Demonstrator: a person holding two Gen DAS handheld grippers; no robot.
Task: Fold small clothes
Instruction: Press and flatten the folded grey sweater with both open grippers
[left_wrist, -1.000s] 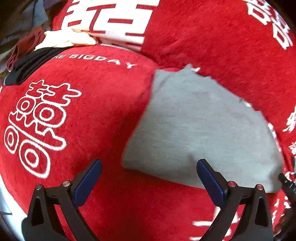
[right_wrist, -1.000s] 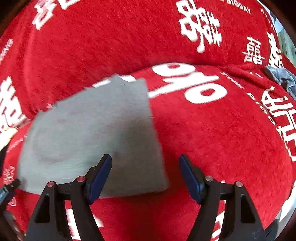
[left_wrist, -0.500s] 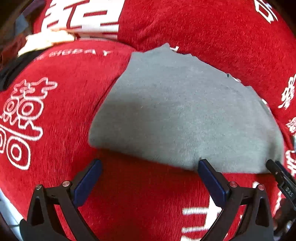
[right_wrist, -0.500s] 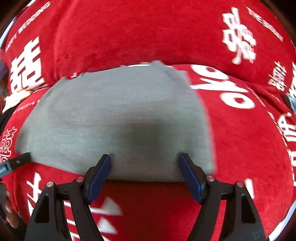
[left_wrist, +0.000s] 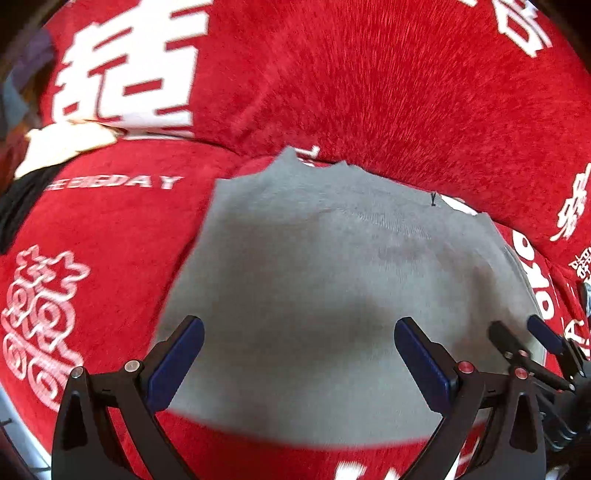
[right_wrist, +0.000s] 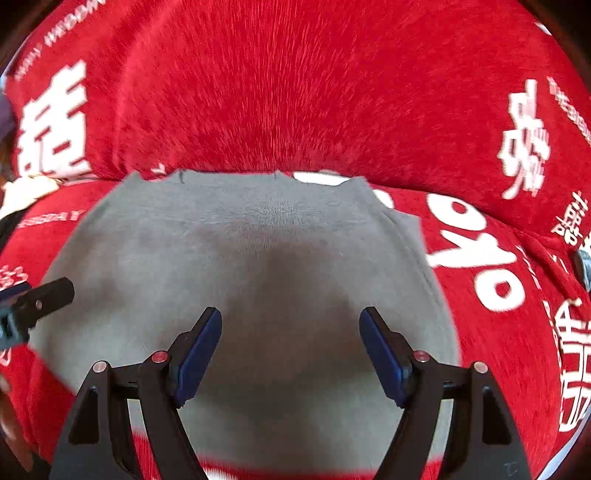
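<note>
A folded grey garment (left_wrist: 332, 280) lies flat on a red sofa seat with white lettering (left_wrist: 96, 229); it also fills the middle of the right wrist view (right_wrist: 240, 266). My left gripper (left_wrist: 299, 350) is open and empty, its fingers spread over the garment's near part. My right gripper (right_wrist: 290, 343) is open and empty, also over the near part of the garment. The right gripper's tips show at the right edge of the left wrist view (left_wrist: 524, 339). The left gripper's tip shows at the left edge of the right wrist view (right_wrist: 40, 299).
The red backrest (right_wrist: 295, 92) rises right behind the garment. A heap of cream and dark clothes (left_wrist: 62, 144) lies at the far left of the seat. A bluish cloth (right_wrist: 583, 262) shows at the far right edge.
Both grippers have moved forward, from short of the garment's near edge to over it. The garment looms larger in both views. Both grippers stay open.
</note>
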